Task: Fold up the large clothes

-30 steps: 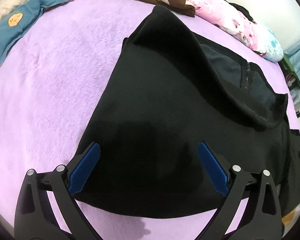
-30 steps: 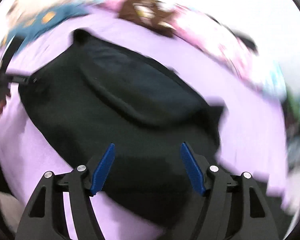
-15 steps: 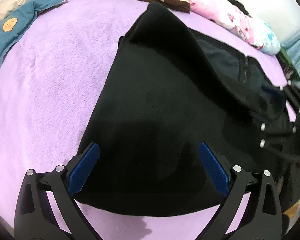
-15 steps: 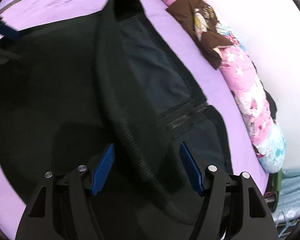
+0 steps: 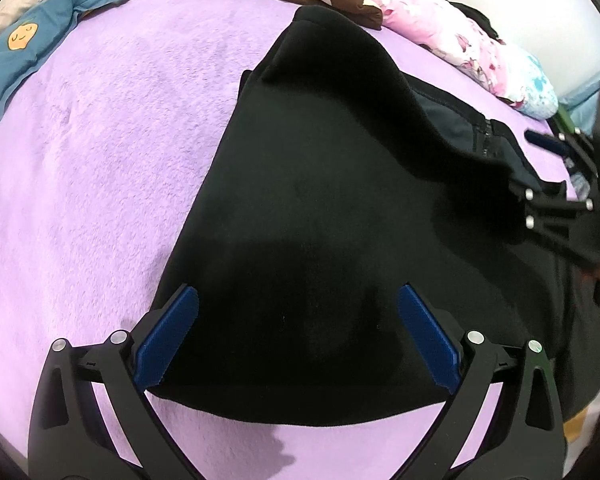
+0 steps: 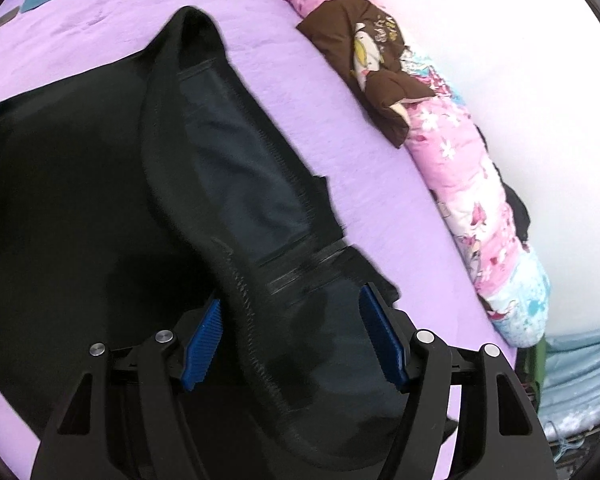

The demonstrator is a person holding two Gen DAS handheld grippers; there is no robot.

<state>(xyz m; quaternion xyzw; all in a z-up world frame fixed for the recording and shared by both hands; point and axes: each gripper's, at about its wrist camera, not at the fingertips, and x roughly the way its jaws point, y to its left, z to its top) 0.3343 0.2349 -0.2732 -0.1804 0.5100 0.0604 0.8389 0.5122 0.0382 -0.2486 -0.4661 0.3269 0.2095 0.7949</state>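
Note:
A large black garment (image 5: 320,208) lies spread on the purple bed cover (image 5: 100,140). One flap is turned back and shows a dark grey lining with a zipper (image 6: 252,176). My left gripper (image 5: 296,332) is open, its blue pads either side of the garment's near hem, holding nothing. My right gripper (image 6: 290,344) is open over the folded-back ribbed edge (image 6: 244,300) of the garment, which runs between its pads. The right gripper also shows at the right edge of the left wrist view (image 5: 560,184).
A blue cloth with orange faces (image 5: 24,52) lies at the far left. A brown garment (image 6: 364,60) and a pink floral rolled quilt (image 6: 472,208) line the far edge by a white wall. Light blue bedding (image 6: 576,376) hangs at the right.
The right gripper swung from a blurred wide view to close over the garment's folded-back edge. It has come into the left wrist view at the right. The left gripper barely moved.

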